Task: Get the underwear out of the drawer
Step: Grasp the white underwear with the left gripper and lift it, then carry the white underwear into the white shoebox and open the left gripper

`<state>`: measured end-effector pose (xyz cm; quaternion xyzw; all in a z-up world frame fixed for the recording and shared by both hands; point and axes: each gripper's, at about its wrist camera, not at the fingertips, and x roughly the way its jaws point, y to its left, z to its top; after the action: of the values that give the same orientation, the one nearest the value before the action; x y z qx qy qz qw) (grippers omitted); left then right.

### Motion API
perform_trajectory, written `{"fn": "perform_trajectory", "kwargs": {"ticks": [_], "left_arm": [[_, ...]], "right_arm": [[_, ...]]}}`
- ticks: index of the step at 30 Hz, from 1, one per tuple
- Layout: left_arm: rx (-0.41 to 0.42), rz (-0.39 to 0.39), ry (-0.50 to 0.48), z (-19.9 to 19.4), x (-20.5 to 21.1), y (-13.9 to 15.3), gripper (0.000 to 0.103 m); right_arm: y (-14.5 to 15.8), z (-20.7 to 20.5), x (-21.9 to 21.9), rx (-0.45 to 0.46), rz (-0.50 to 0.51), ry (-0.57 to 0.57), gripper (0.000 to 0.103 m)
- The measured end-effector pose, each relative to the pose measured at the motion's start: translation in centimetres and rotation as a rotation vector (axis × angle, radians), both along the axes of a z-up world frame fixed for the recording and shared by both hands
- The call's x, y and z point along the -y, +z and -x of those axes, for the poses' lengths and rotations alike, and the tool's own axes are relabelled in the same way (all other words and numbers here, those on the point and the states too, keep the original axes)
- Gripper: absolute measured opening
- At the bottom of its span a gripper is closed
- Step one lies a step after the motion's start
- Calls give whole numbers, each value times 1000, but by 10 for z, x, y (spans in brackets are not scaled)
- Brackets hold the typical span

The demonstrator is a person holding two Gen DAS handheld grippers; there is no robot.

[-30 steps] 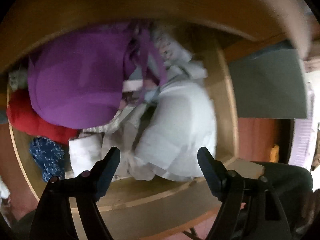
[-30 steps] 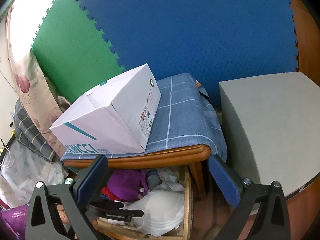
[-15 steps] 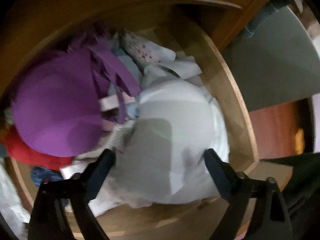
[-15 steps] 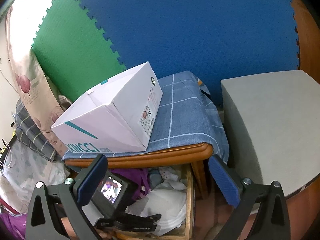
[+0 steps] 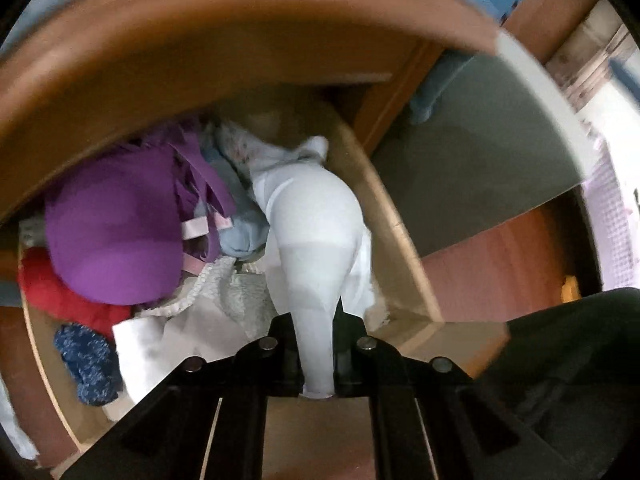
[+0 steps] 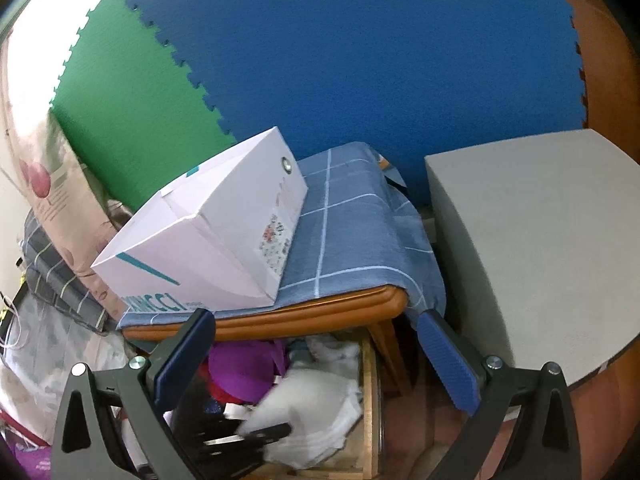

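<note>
**Left claw now clamped on the white garment**

Since a second ago your left gripper [image 5: 316, 344] has travelled across the open drawer [image 5: 404, 240] and gone from spread wide to pinched tight on the white underwear [image 5: 316, 232], which then lay loose between its fingers. Your right gripper [image 6: 316, 356] has barely shifted.

Working down from the biggest things: in your right wrist view, the blue foam mat [image 6: 360, 52] and the green foam mat [image 6: 120, 92] fill the wall behind. A grey block [image 6: 540, 248] stands to the right of the wooden cabinet. On the cabinet's top lies a blue checked cloth [image 6: 352, 232], and on that cloth sits a white shoebox [image 6: 212, 240], tilted.

Below the cabinet's top edge the drawer stands open and is stuffed with clothing. In your left wrist view a purple bra [image 5: 116, 236] fills its left half, a red garment [image 5: 60, 296] lies under the purple one, and a dark blue patterned piece [image 5: 88, 360] lies at the near left corner. The white underwear lies along the right side of the drawer, its near end drawn up into a narrow fold between your left claw's pads. It is still inside the drawer.

Your right claw hangs wide above the drawer with nothing between its blue pads [image 6: 448, 356].
</note>
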<state>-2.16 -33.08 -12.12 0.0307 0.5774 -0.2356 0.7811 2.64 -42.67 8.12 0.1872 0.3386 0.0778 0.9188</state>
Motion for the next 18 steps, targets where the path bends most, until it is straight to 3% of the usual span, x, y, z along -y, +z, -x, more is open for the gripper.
{"fn": "perform_trajectory", "kwargs": {"ticks": [6,12,14,16,18], "left_arm": [[94,74,39,28,-20,48,7],[136,134,38,44,-56,96,7],[142,157,33,41,-86,115,7],[155,171,19,45,-93,139,7],[180,185,9,39,-127,176,7]], "right_arm": [[-12,-6,8,-73,4,-49,103],[-26,-12,21,-141,-33,-93,103],[-30,-13,25,-164,-46,-111,103],[-33,-13,27,-177,-55,-121,103],[-34,-13,27,-184,-56,-128,103]]}}
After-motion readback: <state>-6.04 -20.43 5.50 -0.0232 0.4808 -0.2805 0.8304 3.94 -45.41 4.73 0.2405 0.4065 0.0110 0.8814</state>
